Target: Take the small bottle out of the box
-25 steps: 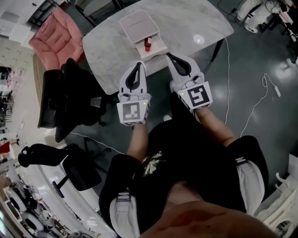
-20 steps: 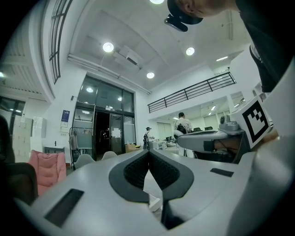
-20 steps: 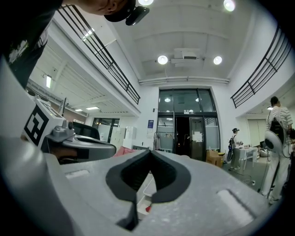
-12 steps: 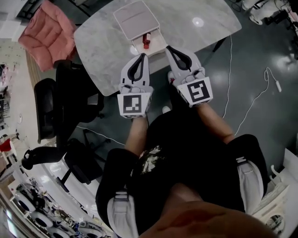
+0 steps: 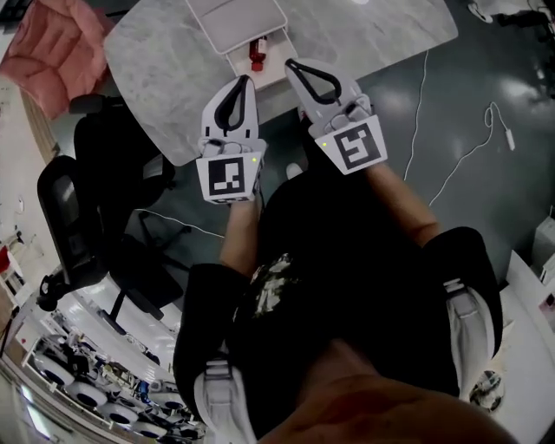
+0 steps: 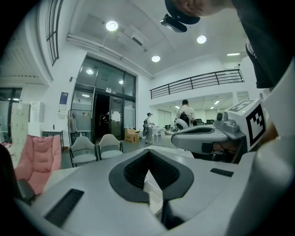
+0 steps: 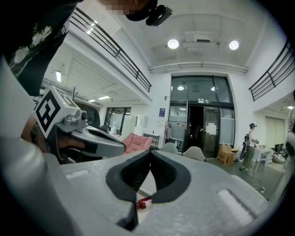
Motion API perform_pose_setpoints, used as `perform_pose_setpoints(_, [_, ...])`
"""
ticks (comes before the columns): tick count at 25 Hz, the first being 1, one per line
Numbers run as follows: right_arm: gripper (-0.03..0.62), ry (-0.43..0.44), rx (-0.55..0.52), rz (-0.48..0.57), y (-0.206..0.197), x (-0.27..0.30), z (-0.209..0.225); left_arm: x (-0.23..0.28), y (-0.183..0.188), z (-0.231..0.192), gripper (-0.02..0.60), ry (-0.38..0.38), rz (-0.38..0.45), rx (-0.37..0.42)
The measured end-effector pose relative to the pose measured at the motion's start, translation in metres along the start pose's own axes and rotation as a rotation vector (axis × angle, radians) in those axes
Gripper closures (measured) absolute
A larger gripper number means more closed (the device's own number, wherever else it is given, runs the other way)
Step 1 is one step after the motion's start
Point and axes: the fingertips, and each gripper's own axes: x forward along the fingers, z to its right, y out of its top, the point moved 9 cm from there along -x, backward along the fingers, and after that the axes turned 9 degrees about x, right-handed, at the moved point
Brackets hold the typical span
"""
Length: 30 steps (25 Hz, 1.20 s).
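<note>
You hold both tools out in front of your chest, tips aimed at the table [image 5: 156, 78]. Your left gripper [image 5: 245, 81] is clenched tip to tip with nothing between its pads. Your right gripper [image 5: 290, 63] is closed the same way and is just as empty.

Just past the tips sits the box [image 5: 232, 19], its tray drawn out towards you. The bottle [image 5: 256, 52], a small red thing, lies in that tray. In the right gripper view the bottle [image 7: 144, 202] shows through the gap below the closed pads; it is ahead of them, not gripped.

I judge this to be the approach: nothing is taken yet. Your right gripper is the nearer to the tray, so the next move seems to be to spread its jaws, bring them down either side of the bottle, close across its body and lift it clear of the tray walls. Your left could steady the box.

From above I cannot tell whether your right tip touches the tray rim or hangs just beside it. The bottle is too small to tell its cap end. The box's far edge is cut off by the top of the head view. The left gripper view shows only a pale sliver between its pads and no bottle.
</note>
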Motion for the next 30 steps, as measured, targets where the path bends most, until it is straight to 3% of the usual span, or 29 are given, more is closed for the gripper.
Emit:
perform_pose_setpoints(4, [0.597, 0.104, -0.047, -0.03, -0.012, 0.031, 0.022, 0.022, -0.014, -0.008, 0.569, 0.001, -0.034, -0.001])
perform_pose_setpoints(11, [0.595, 0.315, -0.155, -0.089, -0.028, 0.081, 0.057, 0.057, -0.028, -0.008, 0.569, 0.061, -0.121, -0.093])
perform_pose_setpoints(14, [0.594, 0.398, -0.171, -0.07, -0.034, 0.097, 0.066, 0.069, -0.033, -0.01, 0.569, 0.088, -0.148, -0.11])
perform_pose_setpoints(15, [0.572, 0.424, -0.163, -0.064, -0.036, 0.103, 0.069, 0.073, -0.035, -0.01, 0.569, 0.098, -0.157, -0.112])
perform_pose_setpoints(16, [0.432, 0.45, -0.157, -0.067, -0.039, 0.108, 0.072, 0.076, -0.037, -0.009, 0.569, 0.109, -0.164, -0.113])
perform_pose_setpoints(17, [0.401, 0.475, -0.158, -0.077, -0.042, 0.114, 0.074, 0.078, -0.04, -0.008, 0.569, 0.119, -0.171, -0.115])
perform_pose_setpoints(19, [0.401, 0.516, -0.188, -0.105, -0.051, 0.124, 0.078, 0.083, -0.045, -0.006, 0.569, 0.136, -0.189, -0.125])
perform_pose_setpoints(23, [0.401, 0.626, -0.357, -0.208, -0.067, 0.142, 0.085, 0.09, -0.055, -0.002, 0.569, 0.161, -0.227, -0.15])
perform_pose_setpoints(30, [0.401, 1.009, -0.709, -0.369, -0.112, 0.173, 0.067, 0.088, -0.089, -0.01, 0.569, 0.201, -0.243, -0.191])
